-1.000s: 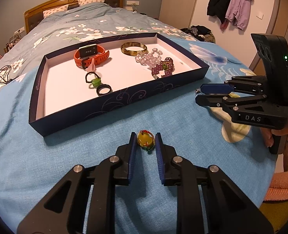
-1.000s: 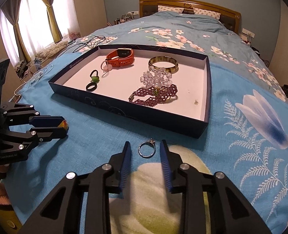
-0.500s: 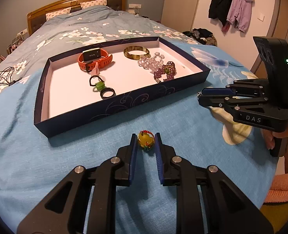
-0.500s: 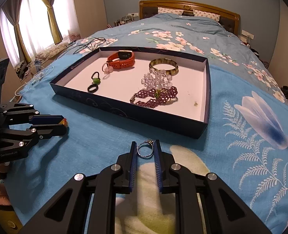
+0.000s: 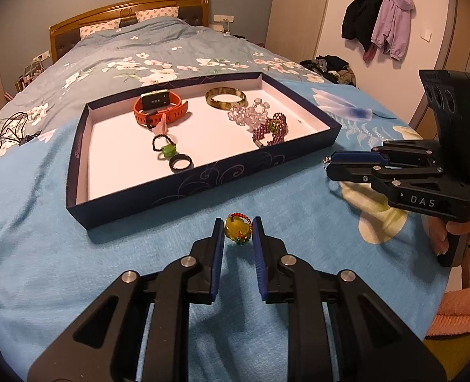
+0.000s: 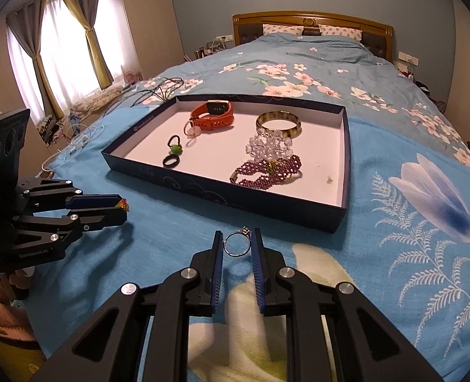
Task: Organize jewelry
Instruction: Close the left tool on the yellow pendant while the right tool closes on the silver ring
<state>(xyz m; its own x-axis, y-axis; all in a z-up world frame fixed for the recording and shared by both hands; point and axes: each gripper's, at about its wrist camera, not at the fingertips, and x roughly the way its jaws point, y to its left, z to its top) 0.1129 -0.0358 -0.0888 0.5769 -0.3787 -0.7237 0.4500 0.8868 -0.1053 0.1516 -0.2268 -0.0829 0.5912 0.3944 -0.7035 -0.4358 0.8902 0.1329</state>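
My left gripper (image 5: 238,232) is shut on a yellow pendant with a red and green beaded rim (image 5: 237,229), held above the blue blanket. My right gripper (image 6: 237,243) is shut on a silver ring with a small stone (image 6: 237,242), also lifted off the blanket. Each gripper shows in the other view: the right gripper (image 5: 328,164) at the right, the left gripper (image 6: 123,210) at the left. The dark blue tray (image 5: 203,181) lies ahead with an orange watch (image 5: 160,109), a bangle (image 5: 225,98), clear beads (image 5: 249,113), a purple bracelet (image 5: 270,130) and small rings (image 5: 180,163).
The tray (image 6: 343,197) sits on a bed with a floral quilt and a wooden headboard (image 6: 311,20). Cables (image 5: 2,137) lie on the bed left of the tray. Clothes hang on the wall (image 5: 378,16) at the far right.
Both grippers closed on their pieces and lifted them off the blanket. The views rose and pulled back a little from the tray.
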